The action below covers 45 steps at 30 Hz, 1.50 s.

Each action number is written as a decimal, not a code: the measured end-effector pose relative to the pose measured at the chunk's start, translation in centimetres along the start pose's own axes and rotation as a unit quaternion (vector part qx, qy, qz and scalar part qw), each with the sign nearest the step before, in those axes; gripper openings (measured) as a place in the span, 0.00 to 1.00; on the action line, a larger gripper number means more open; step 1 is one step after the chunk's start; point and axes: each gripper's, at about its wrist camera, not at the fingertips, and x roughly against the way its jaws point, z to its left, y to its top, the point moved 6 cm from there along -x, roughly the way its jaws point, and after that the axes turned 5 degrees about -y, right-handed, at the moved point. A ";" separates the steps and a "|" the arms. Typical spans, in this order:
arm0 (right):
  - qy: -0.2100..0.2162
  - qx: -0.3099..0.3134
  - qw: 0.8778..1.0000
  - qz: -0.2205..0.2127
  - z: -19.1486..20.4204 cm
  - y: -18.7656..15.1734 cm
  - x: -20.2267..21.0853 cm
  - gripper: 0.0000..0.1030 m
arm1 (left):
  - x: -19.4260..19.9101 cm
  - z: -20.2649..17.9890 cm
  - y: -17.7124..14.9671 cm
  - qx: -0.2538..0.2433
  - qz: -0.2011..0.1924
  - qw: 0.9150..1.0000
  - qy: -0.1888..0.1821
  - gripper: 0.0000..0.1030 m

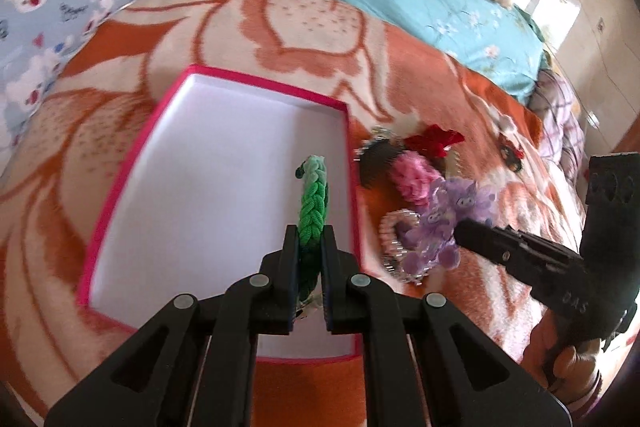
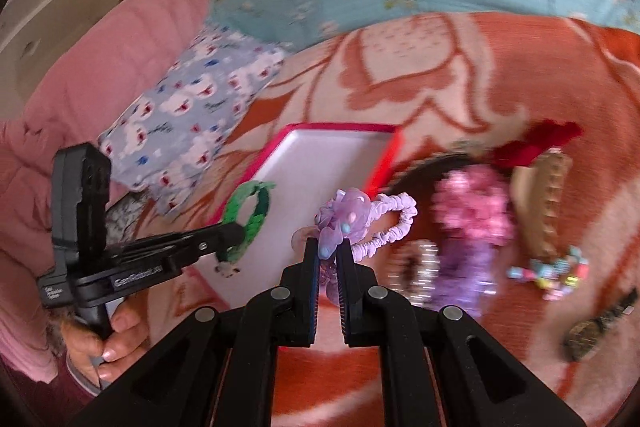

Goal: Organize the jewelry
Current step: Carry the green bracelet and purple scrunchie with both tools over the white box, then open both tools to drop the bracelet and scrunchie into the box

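A pink-rimmed white box [image 1: 120,183] lies open on the orange blanket; it also shows in the right wrist view [image 2: 384,163]. My left gripper [image 1: 311,233] is shut on a green braided hair tie [image 1: 314,199] and holds it above the box's right side; the tie also shows in the right wrist view [image 2: 250,211]. My right gripper [image 2: 328,247] is shut on a purple scrunchie with a sheer bow [image 2: 360,219], lifted near the box's right edge. In the left wrist view the right gripper [image 1: 464,231] holds the purple piece [image 1: 448,223] beside the pile.
Right of the box lies a pile: red bow [image 1: 434,141], dark comb [image 1: 380,163], pink scrunchie [image 1: 412,179], beaded bracelet [image 1: 394,231]. The right wrist view adds a tan claw clip [image 2: 544,203], coloured bead bracelet [image 2: 552,273] and a watch [image 2: 600,323]. Pillows lie behind.
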 end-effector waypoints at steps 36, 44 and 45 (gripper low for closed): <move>0.057 0.048 0.988 0.134 7.4 -3.6 -12.5 0.14 | -1.9 9.9 -3.1 0.080 0.052 0.995 0.041 0.14; 0.057 0.049 0.987 0.140 7.4 -3.9 -12.2 0.23 | -1.2 9.5 -3.1 0.067 0.045 0.995 0.051 0.32; 0.057 0.049 0.987 0.140 7.5 -4.0 -12.2 0.23 | -1.1 9.5 -3.1 0.067 0.045 0.995 0.052 0.32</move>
